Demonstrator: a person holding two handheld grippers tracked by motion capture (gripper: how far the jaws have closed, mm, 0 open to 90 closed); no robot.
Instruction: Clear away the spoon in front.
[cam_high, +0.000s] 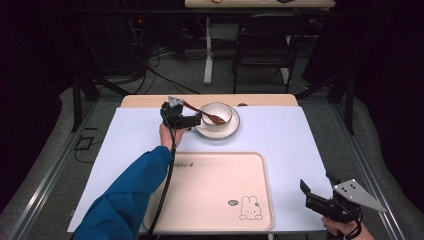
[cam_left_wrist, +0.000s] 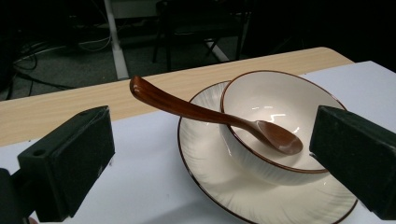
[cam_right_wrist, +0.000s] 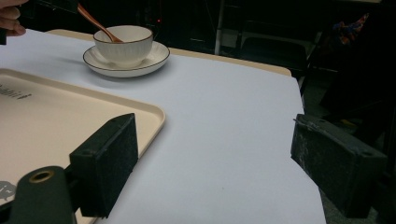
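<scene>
From the high view we saw the bowl on its saucer near the far edge of the desk, the brown spoon leaning in it. The left hand-held gripper sat just left of the bowl, jaws apart, holding nothing. Nearer than the bowl lay the cream tray; right of it, bare white desk ran to the right hand-held gripper at the near corner. Behind the desk stood a dark chair.

In the left gripper view we saw the spoon handle jutting over the bowl's rim, untouched between wide jaws.

In the right gripper view that gripper's jaws gaped empty, the tray's corner by one of them.
</scene>
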